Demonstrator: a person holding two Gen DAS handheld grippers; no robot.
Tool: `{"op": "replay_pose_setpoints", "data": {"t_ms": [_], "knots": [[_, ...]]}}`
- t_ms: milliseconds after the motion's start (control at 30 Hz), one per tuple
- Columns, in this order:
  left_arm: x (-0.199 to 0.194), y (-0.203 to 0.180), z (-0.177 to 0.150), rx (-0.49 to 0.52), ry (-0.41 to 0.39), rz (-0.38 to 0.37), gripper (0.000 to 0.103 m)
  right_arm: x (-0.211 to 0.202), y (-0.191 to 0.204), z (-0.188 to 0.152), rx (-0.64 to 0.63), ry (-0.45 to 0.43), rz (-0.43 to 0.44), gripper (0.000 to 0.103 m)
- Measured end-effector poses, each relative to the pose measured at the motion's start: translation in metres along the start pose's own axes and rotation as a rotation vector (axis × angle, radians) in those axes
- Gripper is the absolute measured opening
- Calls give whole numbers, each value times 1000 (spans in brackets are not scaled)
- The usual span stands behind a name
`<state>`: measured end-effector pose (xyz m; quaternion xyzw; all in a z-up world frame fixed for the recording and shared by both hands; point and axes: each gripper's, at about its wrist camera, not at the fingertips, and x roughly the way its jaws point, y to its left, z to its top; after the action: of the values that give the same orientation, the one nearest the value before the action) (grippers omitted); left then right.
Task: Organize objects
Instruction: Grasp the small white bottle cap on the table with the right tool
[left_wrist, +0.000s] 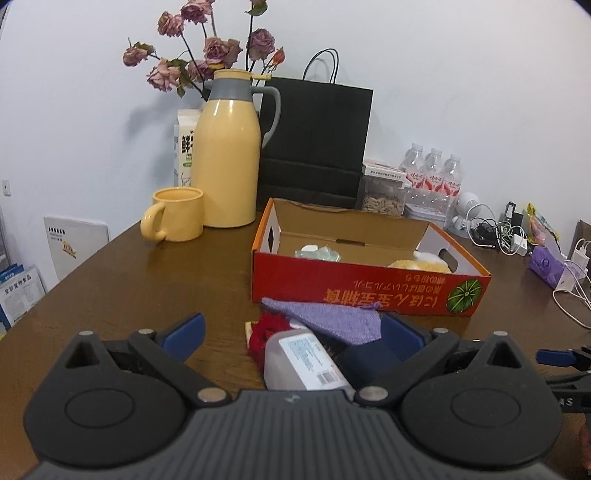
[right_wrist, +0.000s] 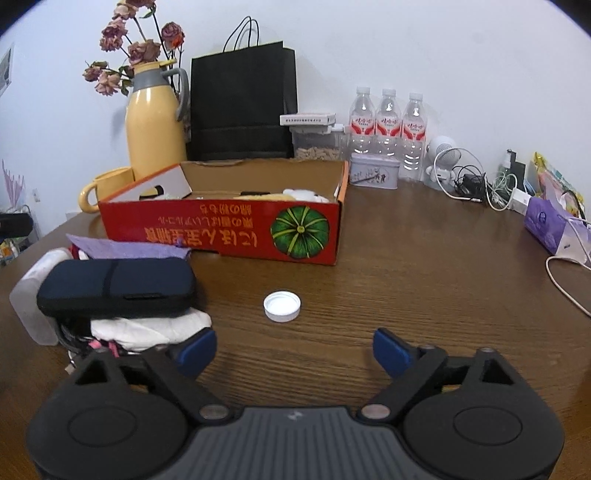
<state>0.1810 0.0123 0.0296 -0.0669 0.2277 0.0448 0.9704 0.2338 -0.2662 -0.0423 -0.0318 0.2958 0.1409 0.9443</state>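
The right gripper (right_wrist: 294, 349) stands wide open and empty above the wooden table (right_wrist: 424, 280), its blue pads apart with bare wood between them; the white bottle cap (right_wrist: 282, 306) lies just ahead, clear of both pads. The left gripper (left_wrist: 291, 334) is likewise open and grips nothing, though the heap of loose items sits between its fingers: a translucent plastic bottle (left_wrist: 299, 360), a purple knitted cloth (left_wrist: 332, 317), a red fabric piece (left_wrist: 267, 332) and the dark zip case (right_wrist: 116, 286), which rests on top of the heap over a white cloth (right_wrist: 147, 330). The red cardboard box (right_wrist: 229, 232) stands open just behind the heap and already holds a few things. Risk assessment: the cap is low and flat, so a closing grip set too high would likely skate over it or flick it across the wood. On the left, closing on a stacked pile could catch only the cloth and topple the case or roll the bottle. The near wall of the box stands between both grippers and its interior and must be cleared on any transfer. Further obstructions: yellow flask (left_wrist: 225, 155) and yellow mug (left_wrist: 177, 214) beside the box, black paper bag (right_wrist: 242, 103) and water bottles (right_wrist: 388, 125) behind, tangled cables (right_wrist: 476, 184) at the right edge.
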Motion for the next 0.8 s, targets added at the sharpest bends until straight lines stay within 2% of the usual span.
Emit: {"op": "replay_pose_setpoints", "data": {"t_ms": [33, 133, 300, 333, 367, 467, 533, 800], "knots": [[0, 0, -1, -4, 3, 2, 103, 4, 1, 3, -7, 8, 4, 77], [0, -1, -3, -12, 6, 4, 103, 19, 6, 12, -36, 35, 14, 71], [0, 0, -3, -15, 8, 13, 103, 56, 10, 27, -46, 90, 8, 64], [0, 1, -3, -15, 7, 14, 103, 63, 9, 28, -41, 101, 8, 58], [-1, 1, -3, -16, 6, 16, 103, 66, 7, 30, -27, 96, 19, 57], [0, 2, -2, -18, 4, 23, 103, 70, 6, 30, -15, 81, 31, 45], [2, 2, -2, -21, 5, 26, 103, 67, 6, 28, -14, 64, 43, 28], [6, -2, -6, -26, 20, 29, 103, 57, 9, 23, -27, 8, 52, 27]]}}
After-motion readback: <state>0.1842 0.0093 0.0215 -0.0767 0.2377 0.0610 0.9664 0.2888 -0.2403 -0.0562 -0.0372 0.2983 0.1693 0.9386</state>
